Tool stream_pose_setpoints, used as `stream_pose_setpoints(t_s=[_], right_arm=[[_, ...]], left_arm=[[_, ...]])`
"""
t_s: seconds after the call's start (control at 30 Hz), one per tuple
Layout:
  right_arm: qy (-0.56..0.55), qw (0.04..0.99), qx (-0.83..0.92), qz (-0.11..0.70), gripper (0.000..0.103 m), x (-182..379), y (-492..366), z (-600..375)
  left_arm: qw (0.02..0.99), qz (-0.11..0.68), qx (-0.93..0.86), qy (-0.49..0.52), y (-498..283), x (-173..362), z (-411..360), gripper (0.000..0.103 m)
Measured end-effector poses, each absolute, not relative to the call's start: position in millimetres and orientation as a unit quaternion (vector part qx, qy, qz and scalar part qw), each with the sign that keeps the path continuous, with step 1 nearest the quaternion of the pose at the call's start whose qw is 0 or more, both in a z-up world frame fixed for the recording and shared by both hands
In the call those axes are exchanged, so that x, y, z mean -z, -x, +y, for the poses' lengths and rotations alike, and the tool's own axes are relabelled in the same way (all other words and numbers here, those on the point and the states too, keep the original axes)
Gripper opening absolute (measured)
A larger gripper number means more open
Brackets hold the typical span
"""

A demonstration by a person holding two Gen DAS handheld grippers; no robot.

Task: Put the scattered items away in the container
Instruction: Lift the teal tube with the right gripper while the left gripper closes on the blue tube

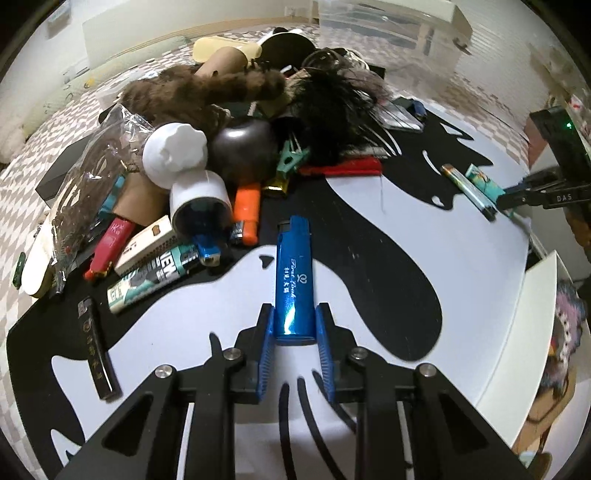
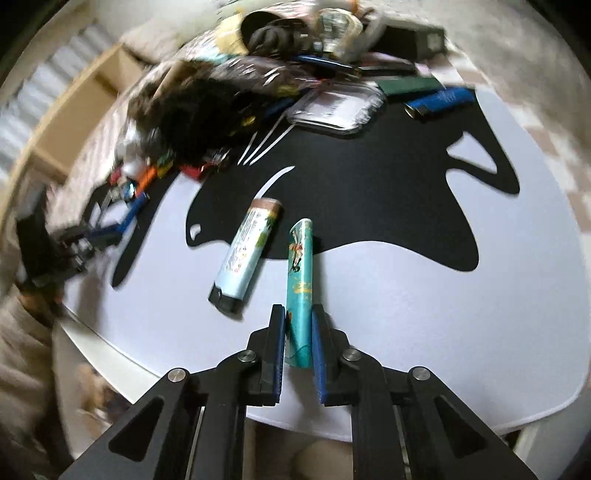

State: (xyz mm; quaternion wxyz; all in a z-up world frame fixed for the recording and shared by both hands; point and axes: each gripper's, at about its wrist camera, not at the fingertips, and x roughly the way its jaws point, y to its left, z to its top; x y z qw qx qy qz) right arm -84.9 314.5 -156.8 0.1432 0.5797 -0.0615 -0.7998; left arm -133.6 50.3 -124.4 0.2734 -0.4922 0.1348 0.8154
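Observation:
My left gripper (image 1: 294,317) is shut on a metallic blue lighter (image 1: 293,273) that points away over the black and white mat (image 1: 461,266). My right gripper (image 2: 298,325) is shut on a teal patterned lighter (image 2: 301,284); it also shows far right in the left wrist view (image 1: 484,184). A pale blue lighter (image 2: 245,254) lies just left of the teal one. A clear plastic container (image 1: 384,33) stands at the far side behind the heap.
A heap of items lies at the mat's far side: a white bottle (image 1: 184,173), black ball (image 1: 243,149), orange lighter (image 1: 247,214), brown fur (image 1: 207,94), black feathers (image 1: 340,114), several more lighters (image 1: 155,277). A clear flat case (image 2: 336,107) and another blue lighter (image 2: 439,101) lie beyond.

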Motion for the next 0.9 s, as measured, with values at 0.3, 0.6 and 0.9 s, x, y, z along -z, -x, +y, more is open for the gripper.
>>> stream_pose_setpoints(t_s=[0.3,0.6,0.9], right_arm=[[-0.568,0.132,0.812,-0.001,0.015,160.2,73.4,301.0],[-0.569,0.126,0.813,-0.002,0.015,162.3,74.9,297.2],[-0.572,0.120,0.811,-0.009,0.015,161.6,77.7,295.4]], left_arm=[[0.261,0.143,-0.814,0.499,142.1,126.5,57.9,0.023],[0.241,0.143,-0.817,0.504,161.1,130.6,71.2,0.041],[0.232,0.152,-0.818,0.504,159.6,131.9,74.7,0.042]])
